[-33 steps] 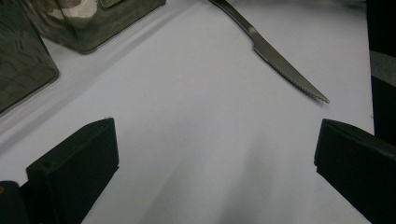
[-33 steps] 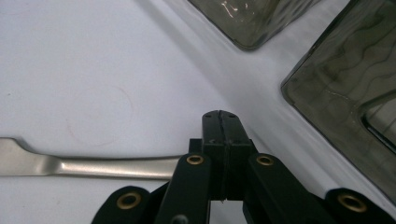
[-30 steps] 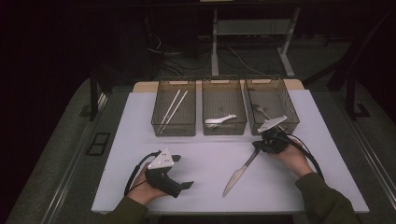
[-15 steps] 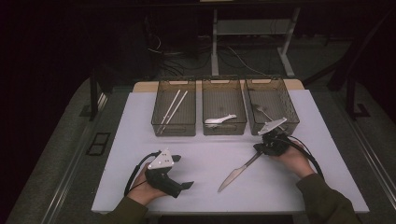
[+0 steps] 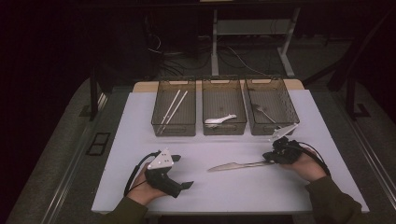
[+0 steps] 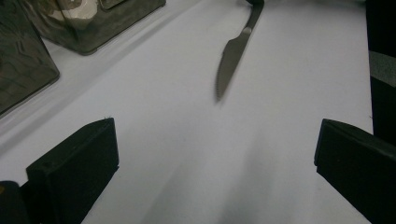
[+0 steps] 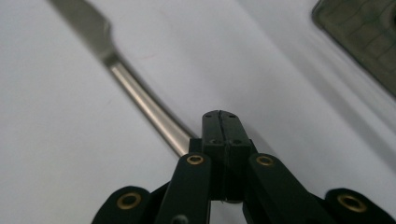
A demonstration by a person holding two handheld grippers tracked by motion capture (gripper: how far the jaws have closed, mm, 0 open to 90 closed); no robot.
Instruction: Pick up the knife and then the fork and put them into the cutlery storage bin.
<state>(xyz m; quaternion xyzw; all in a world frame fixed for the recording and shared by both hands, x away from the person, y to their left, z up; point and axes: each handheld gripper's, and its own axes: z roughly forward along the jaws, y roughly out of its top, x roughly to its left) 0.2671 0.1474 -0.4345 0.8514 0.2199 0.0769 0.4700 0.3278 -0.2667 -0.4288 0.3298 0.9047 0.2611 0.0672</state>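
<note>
One silver metal table knife (image 5: 236,165) lies flat on the white tabletop (image 5: 219,191), in front of the row of bins, its serrated blade pointing toward the person's left and its handle end reaching the right gripper (image 5: 272,158). In the right gripper view the knife's handle (image 7: 144,109) runs in beside the tips, whose jaws are pressed together; whether they pinch the handle end or merely sit against it cannot be told. The left gripper (image 5: 187,185) rests on the tabletop well apart from the knife's blade tip, its jaws spread wide with nothing between them; the left gripper view looks across bare surface to the knife (image 6: 232,60).

No writing or label can be read anywhere.

Beyond the knife stand three dark, see-through plastic bins side by side. The left bin (image 5: 173,129) holds a pair of pale chopsticks (image 5: 172,110), lying slantwise. The middle bin (image 5: 224,129) holds a white spoon (image 5: 219,120). The right bin (image 5: 285,126), nearest the right gripper, holds a metal fork (image 5: 264,112).
</note>
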